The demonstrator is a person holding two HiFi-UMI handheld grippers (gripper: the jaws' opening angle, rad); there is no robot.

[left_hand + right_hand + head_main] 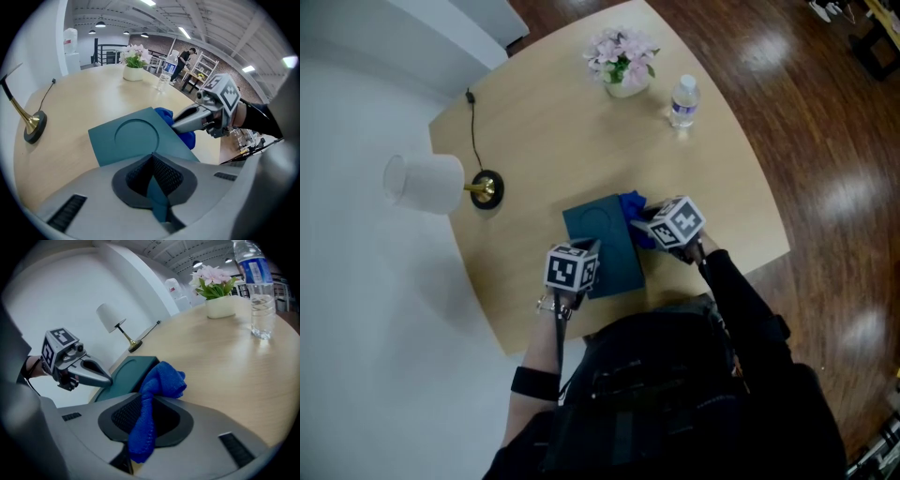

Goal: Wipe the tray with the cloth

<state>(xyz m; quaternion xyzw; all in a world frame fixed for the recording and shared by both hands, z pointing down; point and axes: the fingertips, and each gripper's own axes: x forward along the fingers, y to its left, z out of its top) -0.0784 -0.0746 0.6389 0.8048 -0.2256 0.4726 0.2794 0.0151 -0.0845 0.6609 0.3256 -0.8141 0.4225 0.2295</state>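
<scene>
A dark teal tray (602, 242) with a round recess lies on the light wooden table, close to its near edge. My left gripper (578, 281) is shut on the tray's near edge, and in the left gripper view the tray (136, 138) runs in between the jaws. My right gripper (653, 230) is shut on a blue cloth (634, 208) at the tray's right edge. In the right gripper view the cloth (161, 380) hangs bunched out of the jaws, just over the tray's corner (133, 369).
A gold-based lamp with a white shade (427, 182) and its cable stand at the table's left. A pot of pink flowers (623, 61) and a water bottle (682, 100) are at the far side. The table's edge (769, 258) drops to wooden floor on the right.
</scene>
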